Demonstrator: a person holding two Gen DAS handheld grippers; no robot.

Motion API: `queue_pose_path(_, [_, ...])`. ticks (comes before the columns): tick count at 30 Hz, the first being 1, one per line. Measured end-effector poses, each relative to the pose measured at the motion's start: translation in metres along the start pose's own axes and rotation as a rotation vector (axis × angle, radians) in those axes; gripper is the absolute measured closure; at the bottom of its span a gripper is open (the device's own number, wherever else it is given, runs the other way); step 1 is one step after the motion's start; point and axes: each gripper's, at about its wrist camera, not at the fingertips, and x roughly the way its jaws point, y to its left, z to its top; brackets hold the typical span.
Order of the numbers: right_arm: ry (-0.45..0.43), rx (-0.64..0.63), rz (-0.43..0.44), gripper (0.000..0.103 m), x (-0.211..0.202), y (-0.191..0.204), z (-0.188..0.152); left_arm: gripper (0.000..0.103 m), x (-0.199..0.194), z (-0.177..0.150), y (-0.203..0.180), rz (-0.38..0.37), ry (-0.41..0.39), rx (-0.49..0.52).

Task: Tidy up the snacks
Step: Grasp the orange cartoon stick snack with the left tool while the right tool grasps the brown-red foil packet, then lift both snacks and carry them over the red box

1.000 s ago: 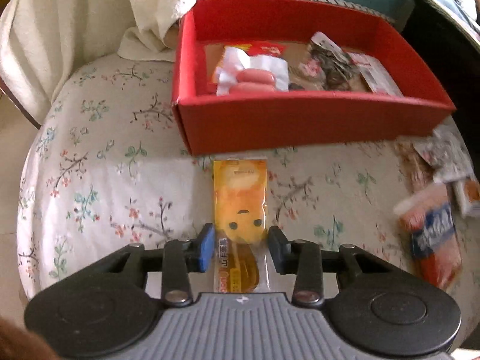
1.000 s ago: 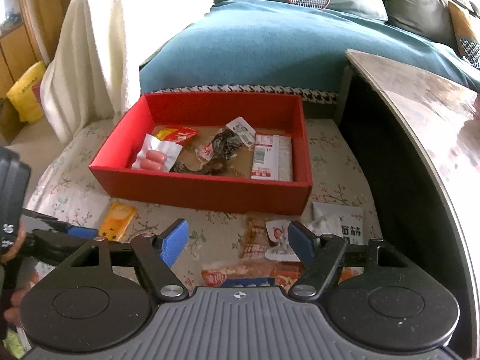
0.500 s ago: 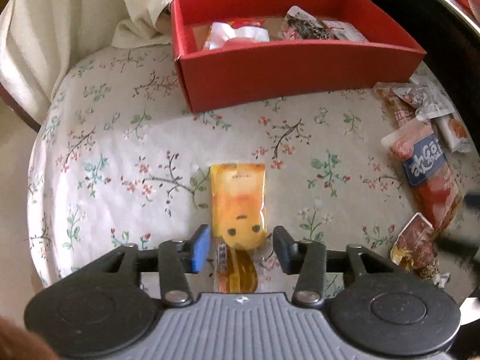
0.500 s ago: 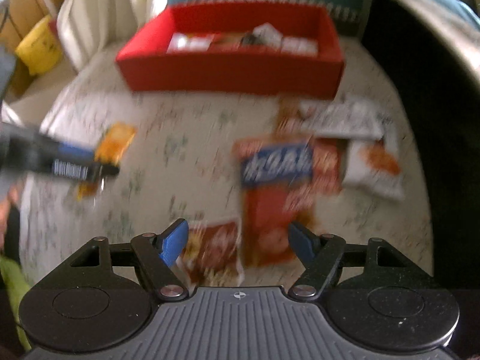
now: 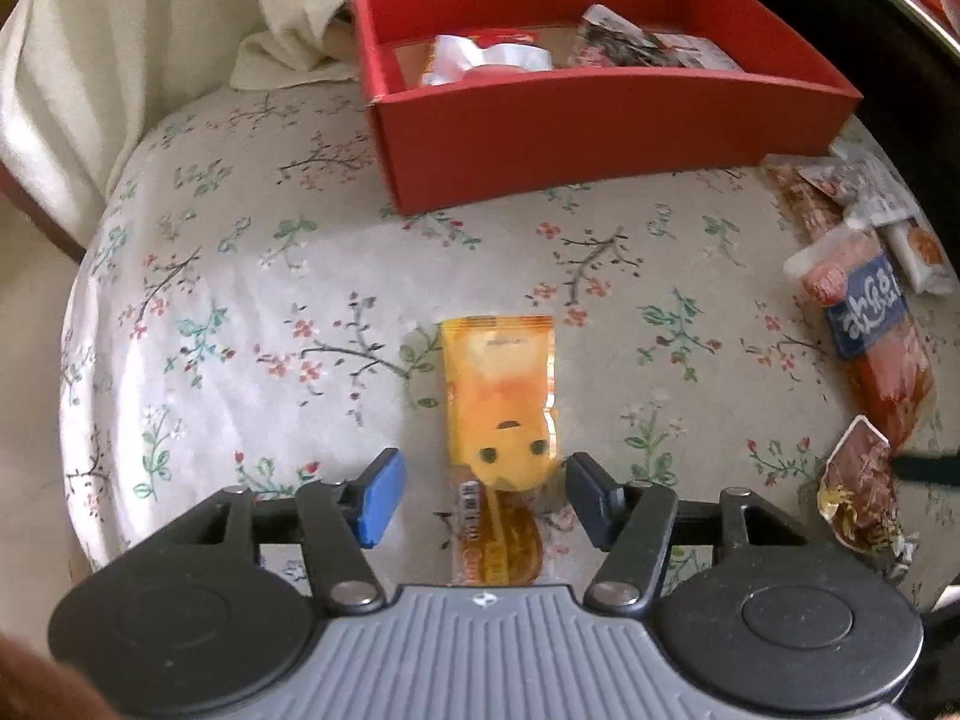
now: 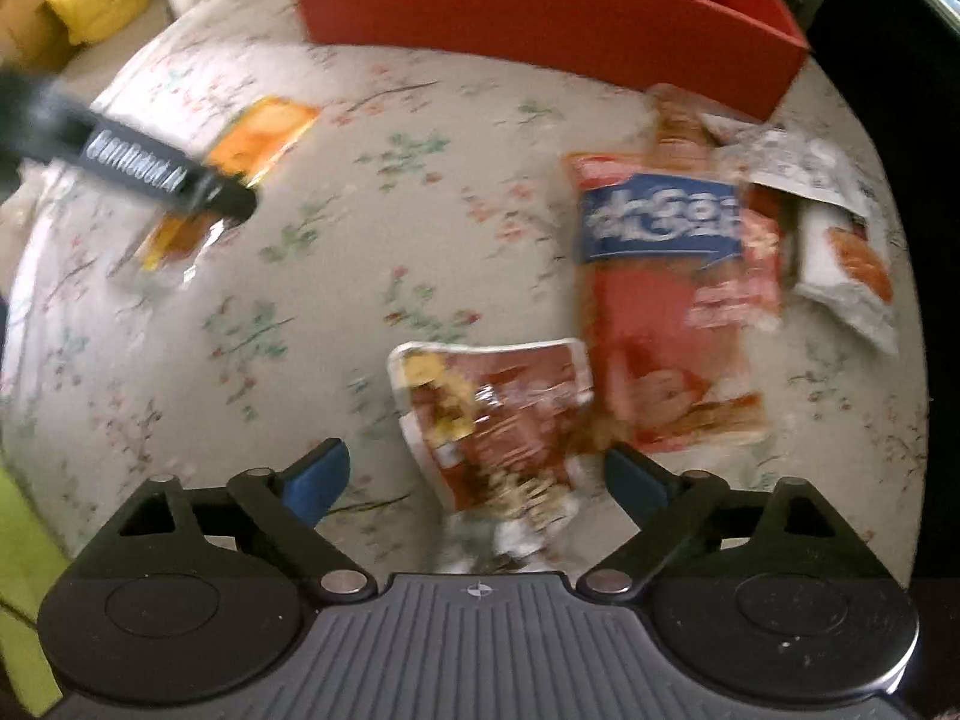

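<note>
A yellow snack packet (image 5: pixel 498 396) lies flat on the floral cloth, its near end between the fingers of my left gripper (image 5: pixel 483 495). Those jaws are opening and their pads stand clear of the packet. My right gripper (image 6: pixel 474 474) points down over a small brown snack packet (image 6: pixel 498 414), which lies between its wide, still opening jaws without touching the pads. The red box (image 5: pixel 600 120) holds several snacks at the back. In the right wrist view, one of the left gripper's fingers (image 6: pixel 156 177) lies across the yellow packet (image 6: pixel 264 132).
A long red and blue packet (image 6: pixel 666 276), a white packet (image 6: pixel 846 252) and other wrappers lie right of the brown one, near the red box (image 6: pixel 540 12). A cream towel (image 5: pixel 120 60) hangs at back left. A dark table edge (image 5: pixel 900 30) borders the right.
My left jaws have spread away from the yellow packet and the hand has drawn back from the red box. My right gripper has dropped over the brown packet and opened wider.
</note>
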Motion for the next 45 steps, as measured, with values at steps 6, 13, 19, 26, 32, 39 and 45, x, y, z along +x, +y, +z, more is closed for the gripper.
queue_pose_path(6, [0.035, 0.006, -0.019, 0.0, 0.01, 0.004, 0.0, 0.036, 0.004, 0.0, -0.01, 0.01, 0.003, 0.06])
queue_pose_path(13, [0.027, 0.011, -0.037, 0.013, 0.003, 0.0, -0.004, 0.037, 0.002, -0.002, -0.008, 0.002, 0.014, 0.071])
queue_pose_path(19, [-0.016, 0.068, -0.005, 0.048, -0.012, -0.015, -0.003, 0.074, -0.007, -0.002, -0.004, -0.044, 0.02, 0.033])
queue_pose_path(26, [-0.085, 0.098, 0.016, 0.048, -0.026, -0.023, 0.009, 0.08, -0.015, 0.0, -0.006, -0.028, -0.013, 0.036])
queue_pose_path(32, [-0.112, 0.129, 0.016, 0.048, -0.028, -0.025, 0.016, 0.099, -0.02, 0.004, -0.005, -0.053, -0.033, 0.035])
queue_pose_path(39, [-0.095, 0.138, 0.038, 0.048, -0.023, -0.024, 0.019, 0.054, -0.018, 0.008, -0.022, -0.054, -0.06, 0.113])
queue_pose_path(45, [-0.098, 0.159, 0.049, 0.048, -0.025, -0.029, 0.017, 0.056, 0.002, 0.009, -0.038, -0.018, -0.061, 0.208])
